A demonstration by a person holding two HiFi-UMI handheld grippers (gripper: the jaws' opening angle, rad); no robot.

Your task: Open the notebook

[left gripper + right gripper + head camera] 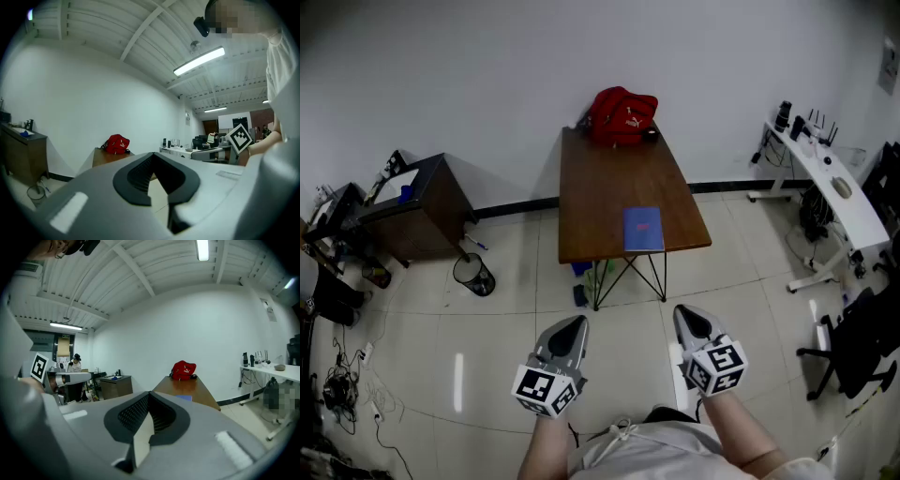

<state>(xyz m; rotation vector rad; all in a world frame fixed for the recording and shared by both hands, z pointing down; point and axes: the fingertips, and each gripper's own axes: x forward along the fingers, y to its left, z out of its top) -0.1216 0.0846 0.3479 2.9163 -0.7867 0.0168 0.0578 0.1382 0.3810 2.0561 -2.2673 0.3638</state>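
a: where's the notebook (643,230)?
b: lying closed at the table's (581,187) near edge, toward its right corner. your left gripper (572,324) and right gripper (686,315) both have jaws together, empty, well short of the table.

A brown desk (609,178) stands against the white wall (487,75) on pale floor tiles (487,328). Left of it sits a dark cabinet (422,211), right a white table (842,204).
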